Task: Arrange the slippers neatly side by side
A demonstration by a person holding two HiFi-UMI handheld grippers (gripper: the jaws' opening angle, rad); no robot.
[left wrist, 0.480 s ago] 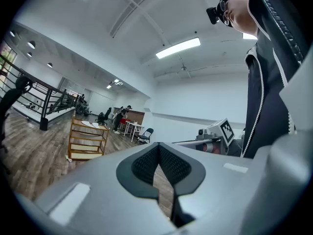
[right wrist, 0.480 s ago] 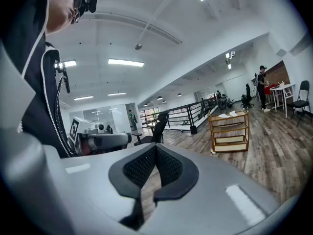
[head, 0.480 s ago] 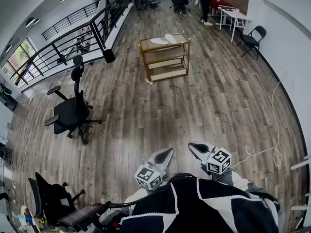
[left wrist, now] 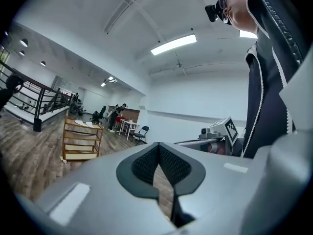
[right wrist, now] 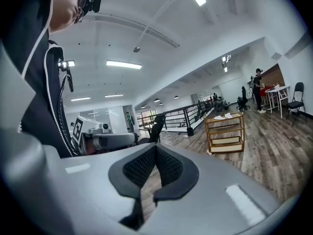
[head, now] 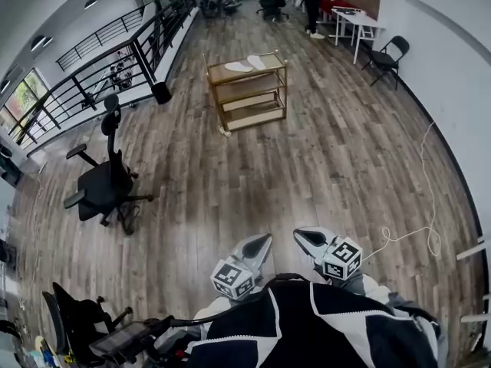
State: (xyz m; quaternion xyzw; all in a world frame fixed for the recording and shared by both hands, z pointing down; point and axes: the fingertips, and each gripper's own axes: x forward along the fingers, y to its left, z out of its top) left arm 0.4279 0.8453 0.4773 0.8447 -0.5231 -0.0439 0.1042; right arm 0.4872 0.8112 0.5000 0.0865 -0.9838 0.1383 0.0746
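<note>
Two white slippers (head: 246, 64) lie on the top shelf of a wooden shelf cart (head: 247, 90) far across the room; the cart also shows in the left gripper view (left wrist: 80, 140) and the right gripper view (right wrist: 225, 132). My left gripper (head: 258, 244) and right gripper (head: 304, 238) are held close to my chest, both shut with nothing between the jaws. In the left gripper view the shut left gripper (left wrist: 159, 156) points at the room, and the right gripper view shows the right gripper (right wrist: 155, 156) shut likewise.
A black office chair (head: 103, 179) stands at the left on the wood floor. A black railing (head: 100, 71) runs along the left side. A white cable (head: 418, 205) trails on the floor at right. A folding chair (head: 385, 58), white table (head: 354, 18) and people stand far back.
The view has shifted slightly: the cart and chair sit a little more to the left and higher in the frame. Both grippers stay shut near my body.
</note>
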